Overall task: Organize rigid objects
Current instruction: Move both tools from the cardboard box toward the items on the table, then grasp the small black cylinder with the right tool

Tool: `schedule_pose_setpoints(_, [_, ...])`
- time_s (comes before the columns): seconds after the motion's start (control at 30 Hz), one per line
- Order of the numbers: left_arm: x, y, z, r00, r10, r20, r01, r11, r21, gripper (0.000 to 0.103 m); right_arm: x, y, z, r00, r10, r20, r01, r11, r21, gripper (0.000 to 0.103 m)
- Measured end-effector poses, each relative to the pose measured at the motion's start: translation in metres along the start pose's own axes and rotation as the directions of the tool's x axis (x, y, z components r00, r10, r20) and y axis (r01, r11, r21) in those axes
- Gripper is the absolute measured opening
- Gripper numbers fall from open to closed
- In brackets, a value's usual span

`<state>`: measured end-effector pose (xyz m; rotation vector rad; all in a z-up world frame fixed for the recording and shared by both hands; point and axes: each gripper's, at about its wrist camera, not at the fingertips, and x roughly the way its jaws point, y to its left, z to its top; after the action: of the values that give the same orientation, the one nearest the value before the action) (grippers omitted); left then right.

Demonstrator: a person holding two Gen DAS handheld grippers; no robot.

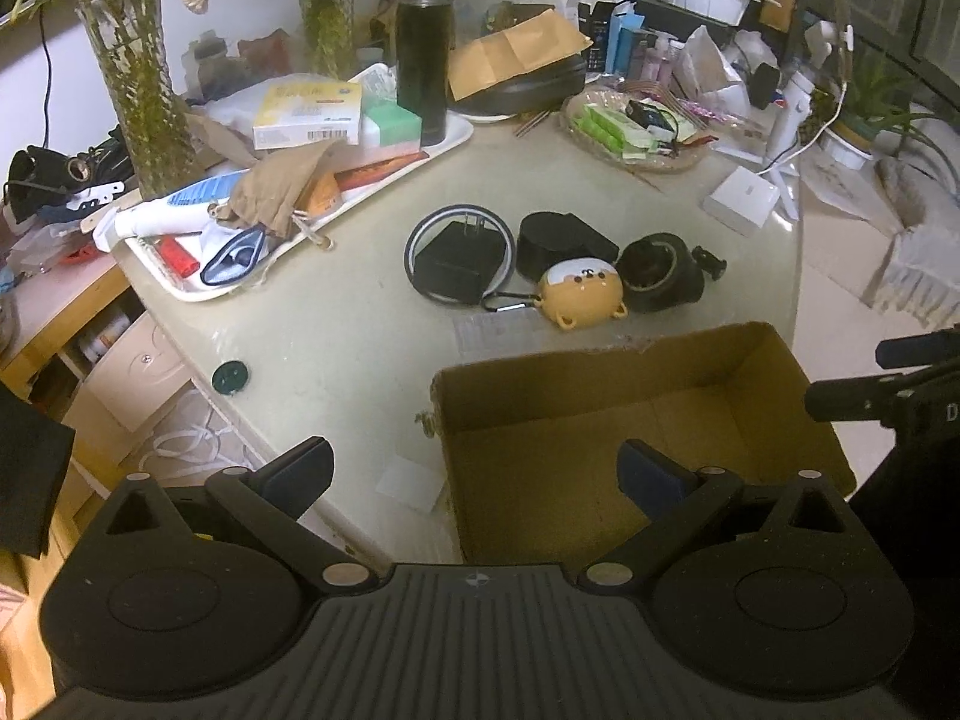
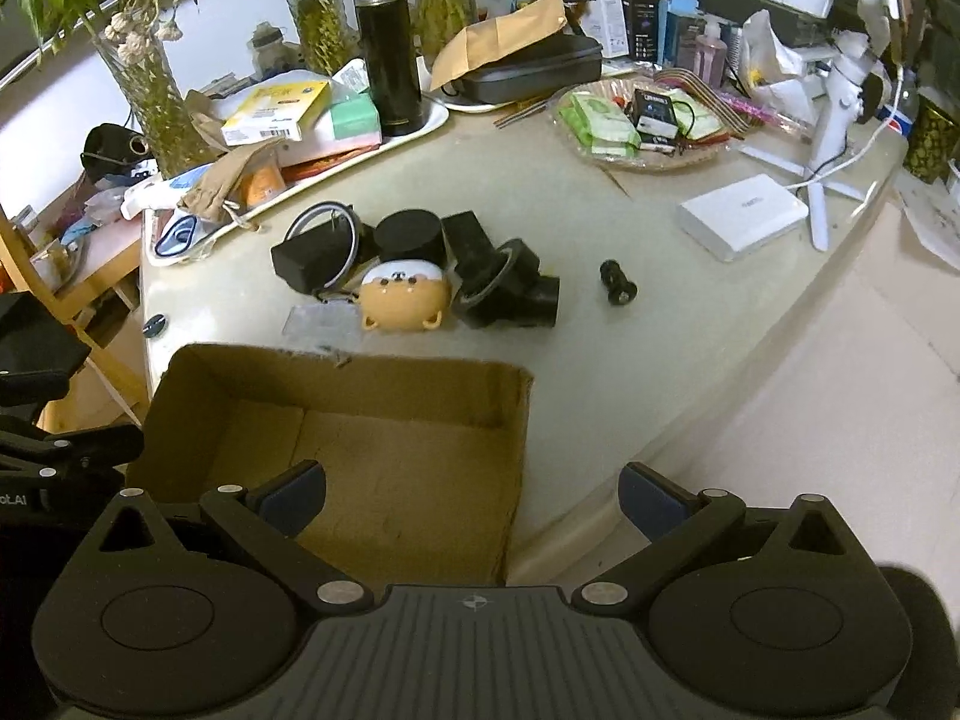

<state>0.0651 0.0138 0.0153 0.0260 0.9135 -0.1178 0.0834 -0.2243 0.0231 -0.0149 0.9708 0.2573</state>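
Hovering wide open, left hand-held gripper (image 1: 474, 474) over cardboard box (image 1: 606, 384) rim, right hand-held gripper (image 2: 473, 489) likewise, bare table (image 2: 600, 360) beside.

Cardboard box (image 2: 336, 438) at table (image 2: 600, 360) near edge, 6 o'clock. Cluster beyond it at 12: charger block (image 2: 303, 264) inside ring (image 2: 351, 234), round case (image 2: 411, 237) behind dog-shaped case (image 2: 405, 297), tape dispenser (image 2: 510, 294) at its 3 o'clock. Small knob (image 2: 618, 283) apart, further right. Tray (image 2: 432, 114) at 11 o'clock, flask (image 2: 387, 48) standing on it. White box (image 2: 741, 216) at 2 o'clock.
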Motion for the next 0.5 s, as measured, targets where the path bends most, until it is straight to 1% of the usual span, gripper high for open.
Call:
schedule_pose_setpoints(0.3, [0.008, 0.013, 0.013, 0.999, -0.018, 0.035, 0.018, 1.0, -0.003, 0.103, 0.014, -0.02, 0.03, 1.0, -0.005, 0.014, 0.005, 1.0, 0.004, 0.103])
schedule_pose_setpoints(0.5, [0.016, 0.028, 0.016, 0.999, -0.029, 0.033, 0.03, 0.999, -0.041, 0.103, 0.023, -0.035, 0.05, 1.0, 0.003, 0.028, -0.004, 1.0, 0.026, 0.103])
